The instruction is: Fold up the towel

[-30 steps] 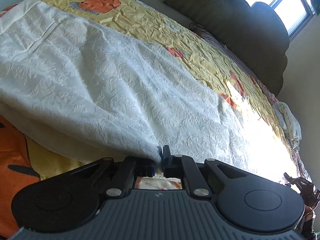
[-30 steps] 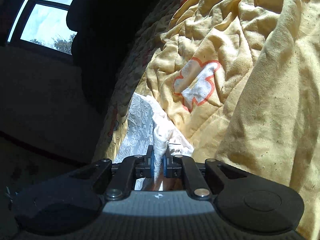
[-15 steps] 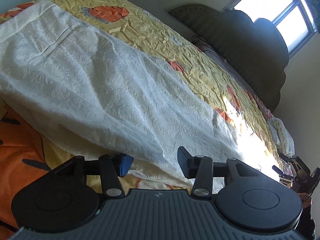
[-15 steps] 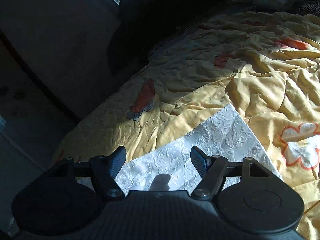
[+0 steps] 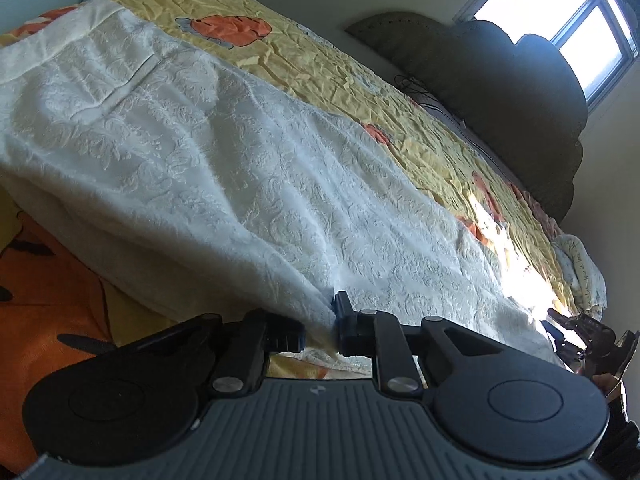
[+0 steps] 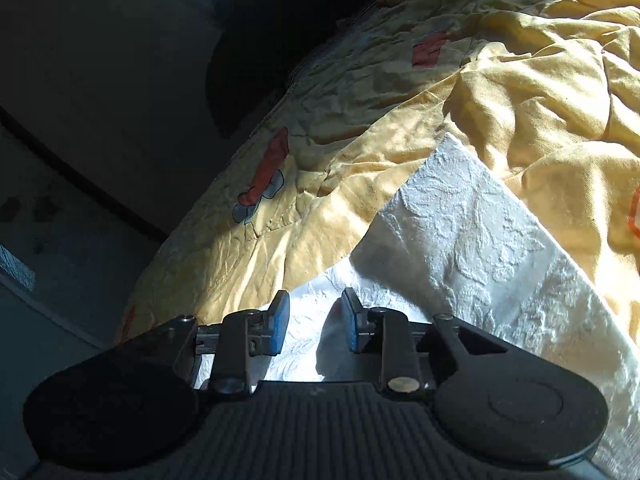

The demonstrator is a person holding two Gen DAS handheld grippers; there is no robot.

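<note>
A white embossed towel [image 5: 240,184] lies spread over a yellow bedspread [image 5: 360,76]. My left gripper [image 5: 320,320] is at its near edge, jaws closing, with a raised fold of towel filling the gap between the pads. In the right wrist view a corner of the same towel [image 6: 472,232] lies flat on the bedspread [image 6: 400,92]. My right gripper [image 6: 314,320] hovers just over that corner. Its jaws are closing but the blue pads still stand apart, and nothing is pinched between them.
A dark padded headboard [image 5: 500,72] stands at the far end under a bright window [image 5: 568,12]. A pale bundle of cloth [image 5: 580,264] lies by the right side of the bed. A black tool tip [image 5: 580,336] pokes in at the right edge.
The left jaws let go of the towel edge, opened, then closed on a fold again. The right gripper released its bunch of towel, rolled and swung away, and now hangs over the flat corner, jaws narrowing.
</note>
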